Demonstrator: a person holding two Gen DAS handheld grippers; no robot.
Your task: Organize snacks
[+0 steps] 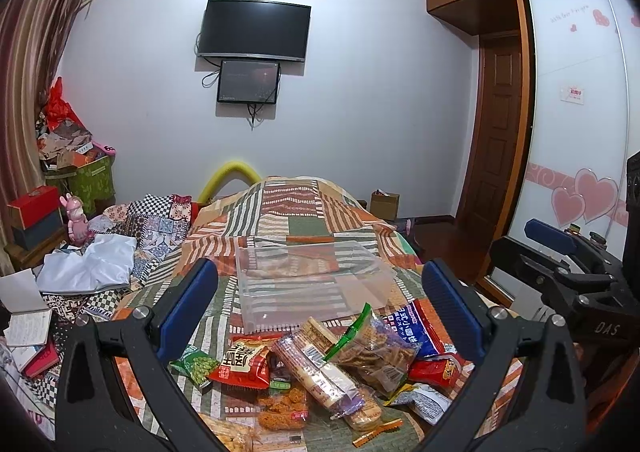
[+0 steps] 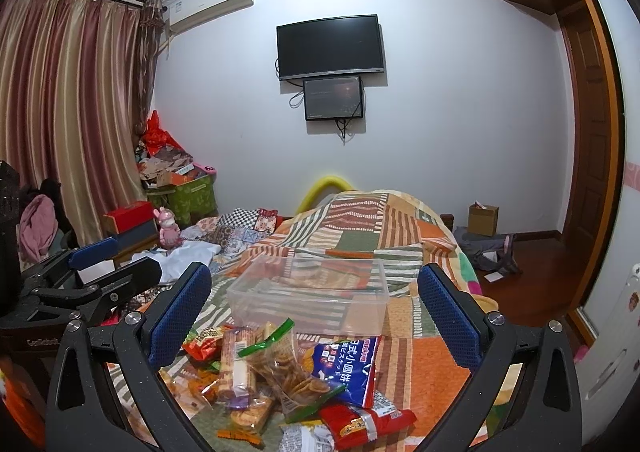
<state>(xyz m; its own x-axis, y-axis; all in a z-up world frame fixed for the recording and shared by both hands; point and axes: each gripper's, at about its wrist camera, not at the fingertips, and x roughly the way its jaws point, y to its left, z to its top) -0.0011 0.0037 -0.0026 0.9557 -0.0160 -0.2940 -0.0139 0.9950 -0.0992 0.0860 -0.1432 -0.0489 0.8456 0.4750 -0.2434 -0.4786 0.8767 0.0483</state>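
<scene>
Hovering both tools over the bed, I have the left gripper (image 1: 320, 312) and the right gripper (image 2: 316, 316) spread wide, nothing between the blue pads of either. My landmark is the clear rectangular plastic bin (image 1: 312, 280), which sits empty on the striped patchwork quilt (image 1: 288, 212). Just in front of the bin, on my side, lies the heap of snack packets: a clear green-topped bag of round crackers (image 2: 284, 368) on top, a long clear sleeve of biscuits (image 1: 316, 368) crossing beneath it, a blue foil biscuit pack (image 2: 352, 364) touching the bin's near right corner, a red foil pouch with bold lettering (image 1: 240, 368) toward the near left, and a small green pea packet (image 1: 196, 366) further left still. I judge sorting has not begun, since nothing is in the bin. The first pick comes next, probably the cracker bag on top; that calls for lowering one tool, closing on the crinkly bag without crushing the contents, then carrying it over the bin's near wall.
</scene>
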